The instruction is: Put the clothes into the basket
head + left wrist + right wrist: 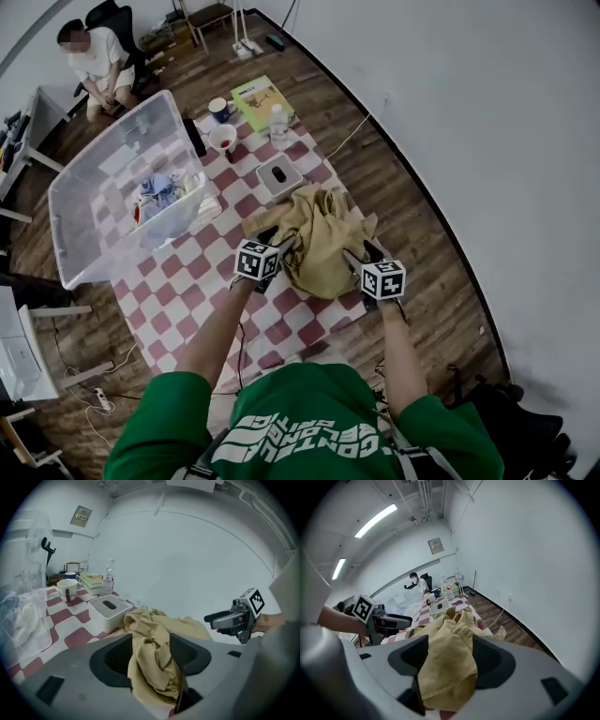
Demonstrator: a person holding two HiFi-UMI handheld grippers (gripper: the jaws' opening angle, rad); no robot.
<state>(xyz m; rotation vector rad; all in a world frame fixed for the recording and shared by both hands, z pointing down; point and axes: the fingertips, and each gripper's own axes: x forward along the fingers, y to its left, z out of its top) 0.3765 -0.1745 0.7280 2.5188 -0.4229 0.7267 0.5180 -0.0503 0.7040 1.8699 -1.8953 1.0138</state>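
A mustard-yellow garment (321,236) lies crumpled on the red-and-white checked table (178,281), near its right edge. My left gripper (279,244) reaches into the garment's left side and my right gripper (362,255) into its right side. In the left gripper view the yellow cloth (152,620) fills the gap of the left gripper (151,654), whose jaws stand apart. The right gripper (449,657) likewise stands wide with cloth (451,634) bunched between its jaws. A clear plastic basket (82,169) stands at the table's left with some clothes (157,193) inside.
A white tissue box (279,174) sits just beyond the garment. Farther back are a white mug (223,141), a blue cup (218,109), a water bottle (277,120) and a green book (262,97). A person (98,61) sits at the far left. Wooden floor runs along the right.
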